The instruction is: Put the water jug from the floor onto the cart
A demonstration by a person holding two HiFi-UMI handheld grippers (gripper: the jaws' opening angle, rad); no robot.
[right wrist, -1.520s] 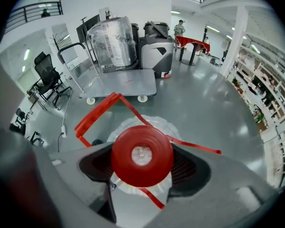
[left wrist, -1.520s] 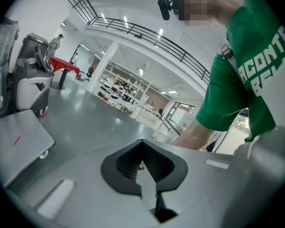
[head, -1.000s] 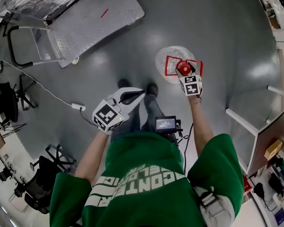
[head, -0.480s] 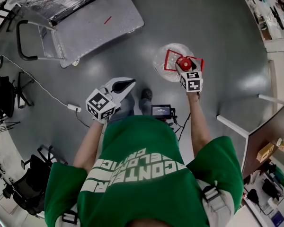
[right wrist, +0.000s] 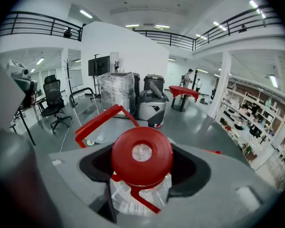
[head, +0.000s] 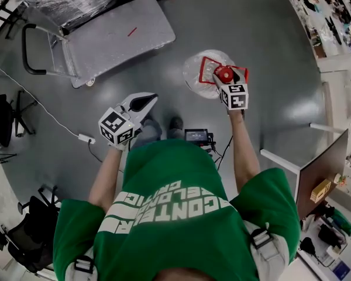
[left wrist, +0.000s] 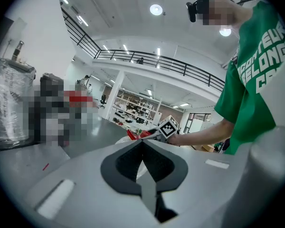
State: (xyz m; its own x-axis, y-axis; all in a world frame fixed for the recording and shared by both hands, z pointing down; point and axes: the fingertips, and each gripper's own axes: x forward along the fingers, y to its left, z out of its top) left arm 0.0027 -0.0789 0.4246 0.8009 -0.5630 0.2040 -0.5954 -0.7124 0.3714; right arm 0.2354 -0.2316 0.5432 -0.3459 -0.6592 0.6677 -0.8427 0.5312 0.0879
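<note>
So at this point the right gripper [right wrist: 141, 177] was clamped on the neck of the water jug [head: 198, 75], right under the red cap [right wrist: 141, 155], with the red carry handle [right wrist: 100, 120] sticking up to one side. The left gripper [left wrist: 142, 163] was shut tight with nothing in it, just hanging in front of the person's waist. The jug was out ahead of the person's feet over the grey floor [head: 263, 51], well apart from the cart [head: 117, 34], which was off to the left with its push handle [head: 24, 48] at the far-left end. Honestly couldn't tell from above whether the jug was off the floor or not. My take on doing this bit well: a neck grip looked like it'd let the jug swing or slip if there was any water in it. So keep it hanging straight under the gripper, carry it low and slow toward the deck, and come in from the open side away from the push handle. Bringing the free left gripper against the body to steady it would probably help. Set it down upright near the middle of the deck before letting go.
</note>
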